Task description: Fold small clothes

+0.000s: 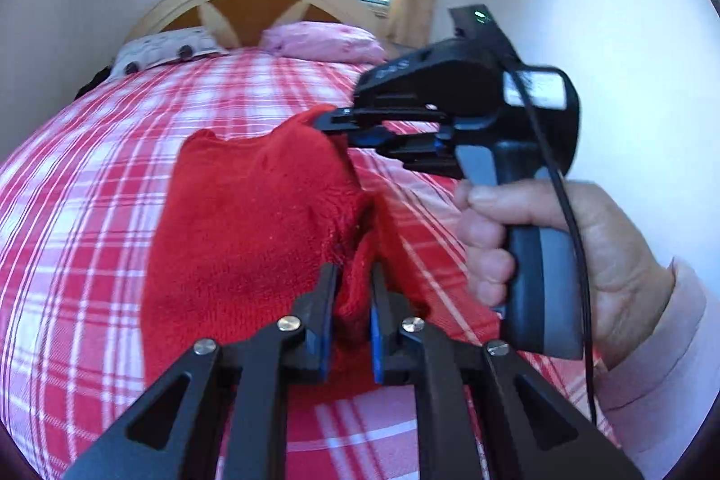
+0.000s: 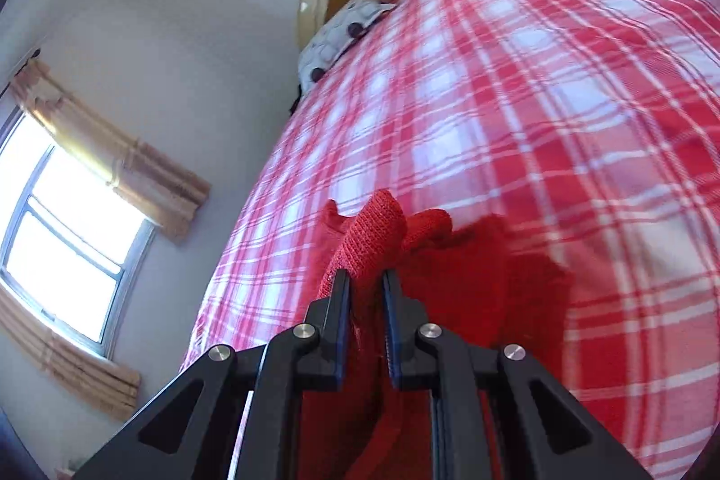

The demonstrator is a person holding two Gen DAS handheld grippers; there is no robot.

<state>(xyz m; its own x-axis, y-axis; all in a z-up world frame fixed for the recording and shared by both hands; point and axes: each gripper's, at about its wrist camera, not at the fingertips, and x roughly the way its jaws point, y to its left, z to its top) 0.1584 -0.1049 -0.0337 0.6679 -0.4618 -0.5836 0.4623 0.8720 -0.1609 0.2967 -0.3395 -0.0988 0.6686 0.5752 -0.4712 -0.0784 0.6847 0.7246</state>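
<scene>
Your left gripper [image 1: 353,291] is clamped on a near corner of the red knit garment [image 1: 252,219] | your right gripper [image 1: 335,124] pinches the far corner, to the right | the held edge runs near to far between them, the rest apparently draped left onto the plaid bed cover [image 1: 90,187] | blur hides the lie.
</scene>
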